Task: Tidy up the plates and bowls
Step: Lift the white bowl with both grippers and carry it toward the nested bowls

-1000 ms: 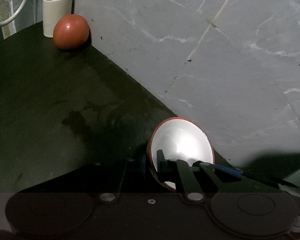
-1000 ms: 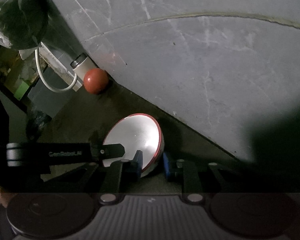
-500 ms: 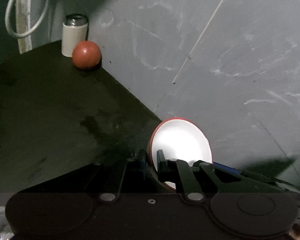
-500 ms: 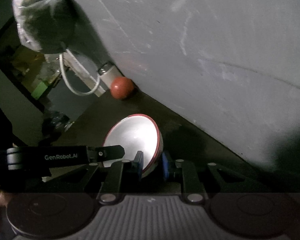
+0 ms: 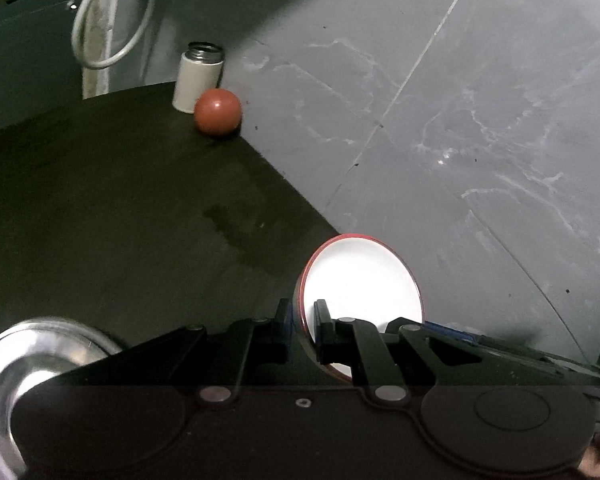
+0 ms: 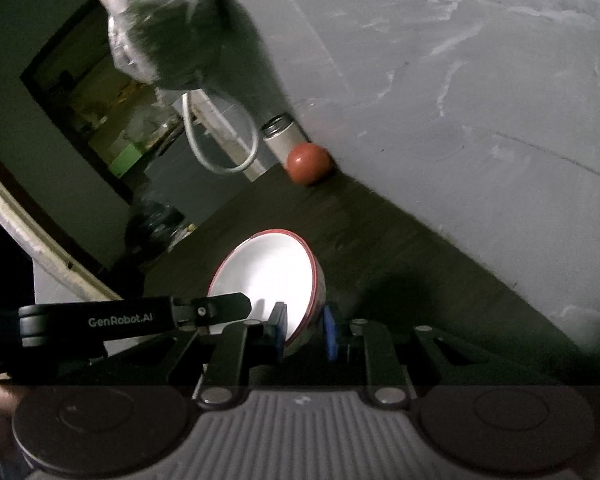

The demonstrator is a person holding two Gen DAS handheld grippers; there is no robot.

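Note:
A red-rimmed bowl with a white inside [image 5: 362, 280] is held between both grippers above the dark counter [image 5: 120, 220]. My left gripper [image 5: 303, 328] is shut on its left rim. My right gripper [image 6: 303, 330] is shut on the opposite rim of the same bowl [image 6: 268, 276]. The left gripper's arm shows in the right wrist view [image 6: 132, 320]. A shiny steel bowl [image 5: 28, 360] sits on the counter at the lower left of the left wrist view.
A red ball-shaped object [image 5: 217, 112] and a white canister [image 5: 198, 78] stand at the far counter corner against the grey marble wall [image 5: 480, 120]. A white cable [image 5: 112, 20] hangs beyond the counter edge. A plastic bag [image 6: 160, 28] hangs above.
Both grippers have lifted and pulled back with the bowl; the ball and canister look farther away. The steel bowl has come into the left wrist view.

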